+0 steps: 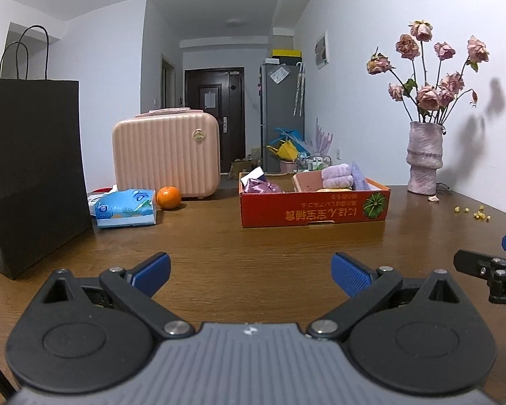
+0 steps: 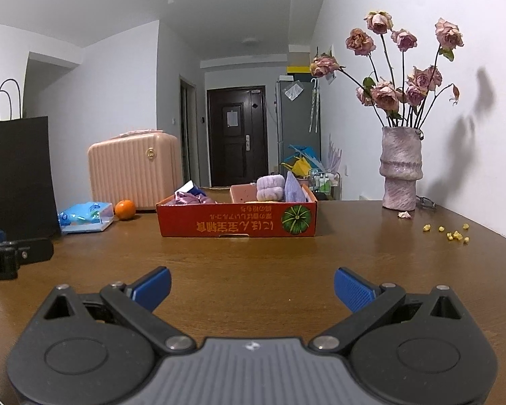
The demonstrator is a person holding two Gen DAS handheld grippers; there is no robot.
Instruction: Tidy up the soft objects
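Observation:
A red cardboard box (image 1: 313,209) (image 2: 236,219) stands on the brown table ahead of both grippers. It holds a rolled lilac towel (image 1: 337,173) (image 2: 270,187), a purple satin cloth (image 1: 261,187) (image 2: 192,199), a pink pad (image 1: 308,182) and a lavender cloth (image 1: 359,177) (image 2: 293,189). My left gripper (image 1: 251,275) is open and empty, low over the table well short of the box. My right gripper (image 2: 253,287) is open and empty too, beside it on the right. A blue tissue pack (image 1: 126,207) (image 2: 84,217) lies left of the box.
An orange (image 1: 168,197) (image 2: 124,209), a pink case (image 1: 167,157) (image 2: 133,168) and a black paper bag (image 1: 30,168) (image 2: 15,175) stand at the left. A vase of dried roses (image 1: 423,158) (image 2: 399,168) stands at the right, with yellow crumbs (image 2: 455,233) near it.

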